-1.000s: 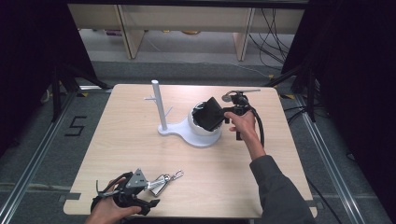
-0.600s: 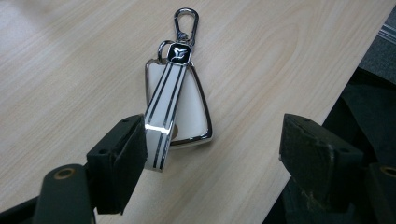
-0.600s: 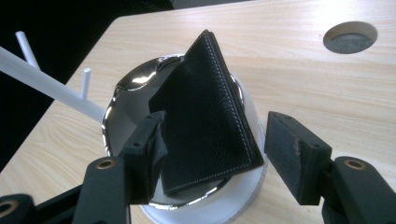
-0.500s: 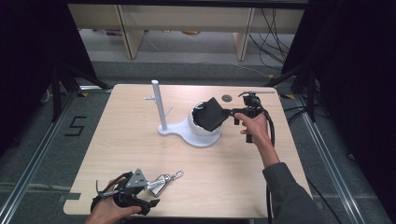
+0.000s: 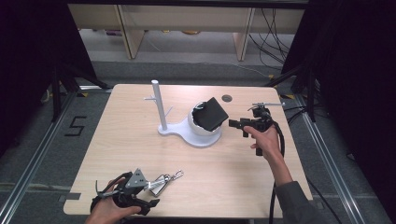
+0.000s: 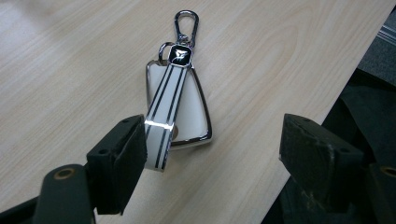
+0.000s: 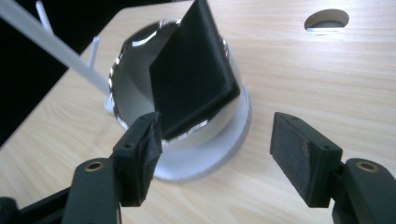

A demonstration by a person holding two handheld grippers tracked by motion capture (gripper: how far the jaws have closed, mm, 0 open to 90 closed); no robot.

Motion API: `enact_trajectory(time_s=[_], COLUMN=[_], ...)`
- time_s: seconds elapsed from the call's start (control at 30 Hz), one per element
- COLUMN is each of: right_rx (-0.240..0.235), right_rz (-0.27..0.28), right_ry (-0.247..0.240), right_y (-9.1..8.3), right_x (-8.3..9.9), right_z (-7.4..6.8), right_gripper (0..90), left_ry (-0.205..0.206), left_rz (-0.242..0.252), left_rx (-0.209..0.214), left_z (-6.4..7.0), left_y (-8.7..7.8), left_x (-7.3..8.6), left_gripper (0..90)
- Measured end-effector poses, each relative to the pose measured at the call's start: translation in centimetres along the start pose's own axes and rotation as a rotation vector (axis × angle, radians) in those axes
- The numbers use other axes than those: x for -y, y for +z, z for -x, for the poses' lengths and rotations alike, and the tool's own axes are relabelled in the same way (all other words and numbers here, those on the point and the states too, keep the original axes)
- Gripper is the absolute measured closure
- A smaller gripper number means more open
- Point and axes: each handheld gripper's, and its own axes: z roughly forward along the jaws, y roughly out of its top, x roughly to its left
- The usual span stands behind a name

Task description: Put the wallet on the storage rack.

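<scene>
Key fob point(image 6: 177, 112): at 12 o'clock from left gripper point(image 6: 212, 154), long axis pointing away
Left jaws: wide open, empty
Right gripper point(image 7: 217, 156): jaws open, empty

Pouch point(image 7: 194, 77): lower corner hidden inside bowl point(image 7: 135, 100), so contact w/ bowl floor can't be told. Post point(image 7: 46, 39): top cut off by upper-left edge in right gripper view. Key fob point(image 6: 180, 109): near end of strap hidden behind left gripper point(image 6: 224, 154) pad; emblem too small to read.
</scene>
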Motion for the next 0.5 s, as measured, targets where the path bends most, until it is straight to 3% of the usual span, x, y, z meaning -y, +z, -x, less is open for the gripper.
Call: enact_trajectory(time_s=[0.17, 0.3, 0.4, 0.43, 0.47, 0.5], right_rx=[0.004, -0.022, -0.024, -0.032, -0.032, -0.032], right_rz=[0.008, 0.009, -0.014, -0.029, -0.029, -0.029], right_ry=[-0.067, -0.073, -0.082, -0.047, -0.089, -0.089], right_y=[-0.9, -1.3, -1.6, -1.6, -1.6, -1.6], right_x=[1.8, 3.1, 4.2, 4.4, 4.6, 4.6], right_z=[-0.8, -1.2, -1.7, -2.1, -1.8, -1.8], right_gripper=[34.0, 33.7, 32.9, 32.7, 32.3, 32.3], left_ry=[-0.004, -0.017, -0.003, -0.012, -0.012, -0.012], left_rz=[0.001, 0.004, -0.001, 0.0, 0.001, 0.001], left_rx=[-0.002, 0.003, 0.0, 0.001, 0.0, 0.0], left_z=[0.0, 0.1, 0.0, 0.0, 0.0, 0.0], left_y=[0.1, 0.1, 0.0, 0.0, 0.0, 0.0], left_x=[0.0, 0.1, 0.1, 0.2, 0.2, 0.2], left_gripper=[23.0, 23.0, 23.0, 23.0, 23.0, 23.0])
